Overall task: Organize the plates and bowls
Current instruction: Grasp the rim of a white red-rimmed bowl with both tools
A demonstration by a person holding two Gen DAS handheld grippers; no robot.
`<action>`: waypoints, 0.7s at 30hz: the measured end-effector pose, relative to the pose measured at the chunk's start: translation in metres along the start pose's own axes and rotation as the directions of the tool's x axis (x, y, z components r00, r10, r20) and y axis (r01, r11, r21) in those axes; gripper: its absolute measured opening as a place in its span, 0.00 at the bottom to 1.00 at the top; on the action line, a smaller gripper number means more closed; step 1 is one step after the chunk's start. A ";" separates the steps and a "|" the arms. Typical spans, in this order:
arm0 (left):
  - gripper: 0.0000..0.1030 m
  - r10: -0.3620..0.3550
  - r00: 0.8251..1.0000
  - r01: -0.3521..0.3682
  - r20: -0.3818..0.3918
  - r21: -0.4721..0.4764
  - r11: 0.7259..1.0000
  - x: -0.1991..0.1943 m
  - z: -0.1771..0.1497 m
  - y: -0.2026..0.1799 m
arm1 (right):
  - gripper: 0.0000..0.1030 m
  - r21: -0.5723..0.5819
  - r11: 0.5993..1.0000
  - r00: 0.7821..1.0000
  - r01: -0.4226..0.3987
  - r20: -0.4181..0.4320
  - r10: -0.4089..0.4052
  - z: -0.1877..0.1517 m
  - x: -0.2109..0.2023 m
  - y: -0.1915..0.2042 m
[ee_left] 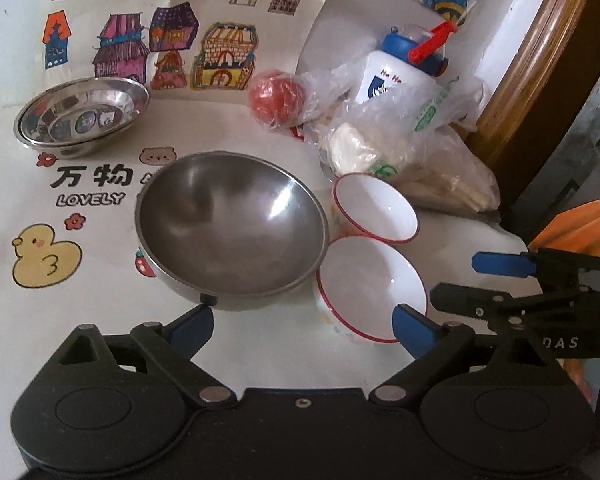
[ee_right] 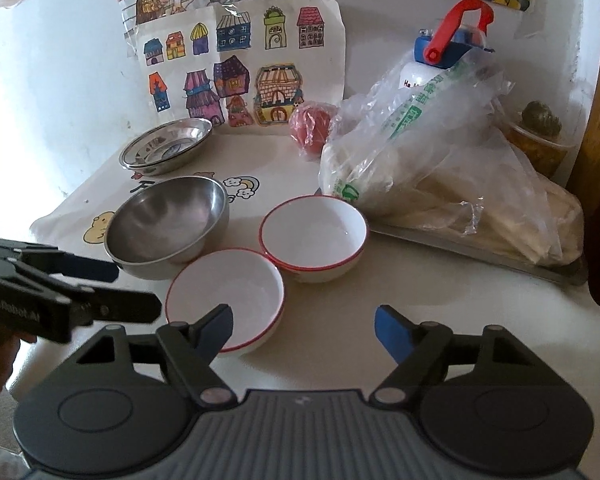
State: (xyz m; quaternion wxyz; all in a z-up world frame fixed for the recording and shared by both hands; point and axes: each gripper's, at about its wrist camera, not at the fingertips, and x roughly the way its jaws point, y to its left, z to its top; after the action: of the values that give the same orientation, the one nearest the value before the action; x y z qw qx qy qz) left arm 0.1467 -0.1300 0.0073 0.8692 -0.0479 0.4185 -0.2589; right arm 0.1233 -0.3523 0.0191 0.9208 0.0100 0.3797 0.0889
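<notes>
A large steel bowl (ee_left: 232, 224) (ee_right: 168, 220) stands on the cartoon tablecloth. Right of it sit two white bowls with red rims, a near one (ee_left: 372, 288) (ee_right: 224, 300) and a far one (ee_left: 376, 208) (ee_right: 314, 236). A stack of shallow steel plates (ee_left: 82, 114) (ee_right: 168, 144) rests at the back left. My left gripper (ee_left: 304, 326) is open, one finger by the steel bowl's near rim, the other by the near white bowl. My right gripper (ee_right: 304, 330) is open; its left finger overlaps the near white bowl's rim, its right finger hangs over bare cloth.
A wrapped red tomato (ee_left: 276, 98), a white bottle with a blue cap (ee_left: 400, 72) and plastic bags of food on a tray (ee_right: 440, 184) crowd the back right. Children's drawings (ee_right: 240, 80) lean on the wall. A wooden frame (ee_left: 540, 60) borders the right.
</notes>
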 end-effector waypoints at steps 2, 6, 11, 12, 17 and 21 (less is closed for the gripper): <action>0.88 0.003 1.000 -0.003 -0.012 -0.010 1.000 0.004 -0.001 -0.002 | 0.78 0.004 1.000 1.000 -0.004 0.000 0.004 0.000 0.002 -0.002; 0.84 0.002 0.999 -0.004 -0.033 -0.051 0.999 0.011 -0.002 -0.001 | 0.73 0.017 1.000 1.000 -0.007 -0.007 0.007 0.001 0.006 -0.006; 0.72 -0.009 0.998 0.001 -0.062 -0.124 0.992 0.022 -0.003 0.001 | 0.66 0.035 0.999 0.999 -0.017 -0.026 0.018 0.000 0.014 -0.010; 0.69 -0.008 0.998 0.000 -0.061 -0.137 0.991 0.023 -0.003 0.002 | 0.65 0.036 0.999 0.999 -0.021 -0.030 0.022 0.001 0.016 -0.010; 0.52 -0.011 0.998 0.002 -0.054 -0.165 0.986 0.026 -0.003 0.002 | 0.51 0.044 0.999 0.999 -0.032 -0.035 0.034 0.003 0.023 -0.010; 0.47 -0.018 0.999 0.010 -0.048 -0.171 0.985 0.028 -0.003 -0.001 | 0.42 0.049 0.998 0.999 -0.039 -0.035 0.041 0.004 0.027 -0.008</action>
State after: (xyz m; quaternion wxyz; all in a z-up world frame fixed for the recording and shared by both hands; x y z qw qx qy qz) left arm 0.1582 -0.1441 -0.0135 0.8495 -0.1187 0.4602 -0.2292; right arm 0.1463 -0.3555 0.0030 0.9112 0.0385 0.3982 0.0983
